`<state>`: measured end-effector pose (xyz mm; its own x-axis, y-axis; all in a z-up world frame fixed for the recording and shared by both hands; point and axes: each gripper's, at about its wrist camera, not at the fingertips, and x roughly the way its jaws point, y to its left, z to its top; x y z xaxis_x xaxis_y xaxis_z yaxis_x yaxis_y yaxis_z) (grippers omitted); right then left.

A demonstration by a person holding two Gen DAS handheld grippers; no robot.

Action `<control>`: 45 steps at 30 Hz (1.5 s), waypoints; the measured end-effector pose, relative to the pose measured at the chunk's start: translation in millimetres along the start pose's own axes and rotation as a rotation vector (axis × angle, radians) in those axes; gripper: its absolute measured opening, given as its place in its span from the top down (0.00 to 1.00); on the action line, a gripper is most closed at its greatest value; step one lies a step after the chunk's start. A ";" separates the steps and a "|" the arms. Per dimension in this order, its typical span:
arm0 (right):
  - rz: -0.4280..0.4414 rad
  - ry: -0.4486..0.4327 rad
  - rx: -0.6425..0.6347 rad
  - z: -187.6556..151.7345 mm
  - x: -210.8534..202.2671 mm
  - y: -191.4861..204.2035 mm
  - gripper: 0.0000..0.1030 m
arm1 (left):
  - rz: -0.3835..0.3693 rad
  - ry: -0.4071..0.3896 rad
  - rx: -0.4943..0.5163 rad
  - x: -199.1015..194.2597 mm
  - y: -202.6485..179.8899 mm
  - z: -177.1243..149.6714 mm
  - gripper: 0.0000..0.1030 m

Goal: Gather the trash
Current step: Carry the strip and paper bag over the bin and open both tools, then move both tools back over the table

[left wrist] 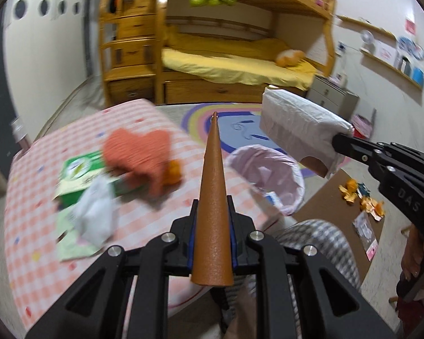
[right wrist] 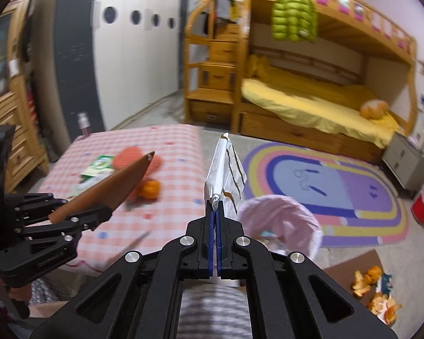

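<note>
Pink-lined bin (right wrist: pixel 279 223) stands just ahead of and below the right tool (right wrist: pixel 215 206), which pinches a white wrapper (right wrist: pixel 226 169) pointing forward. Left tool (left wrist: pixel 212 217), beside it over the checked surface (left wrist: pixel 70 147), clamps a brown cone (left wrist: pixel 213 197).

Both wrist cameras tilt down across the table (left wrist: pixel 56 155) toward the bunk bed (right wrist: pixel 311 99) at 12 o'clock, sharing the bin (left wrist: pixel 265 175) and rug (right wrist: pixel 339 192).
</note>
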<state>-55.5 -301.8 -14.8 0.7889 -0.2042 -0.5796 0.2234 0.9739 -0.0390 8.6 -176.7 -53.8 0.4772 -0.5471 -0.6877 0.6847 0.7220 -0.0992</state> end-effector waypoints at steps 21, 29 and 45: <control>-0.103 0.081 0.214 -16.8 76.0 -126.9 0.99 | -0.140 0.002 0.151 128.0 -97.1 98.2 0.58; -0.097 0.137 0.266 -16.9 134.9 -147.0 0.72 | -0.051 -0.026 0.064 116.2 -56.6 99.6 0.37; -0.024 0.071 0.210 -4.2 48.5 -83.0 0.71 | 0.061 -0.015 -0.040 38.3 0.2 49.7 0.37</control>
<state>-38.2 -392.1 -43.1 0.7411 -0.2126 -0.6368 0.3618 0.9255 0.1121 54.5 -218.5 -44.4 0.5254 -0.5077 -0.6828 0.6317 0.7703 -0.0868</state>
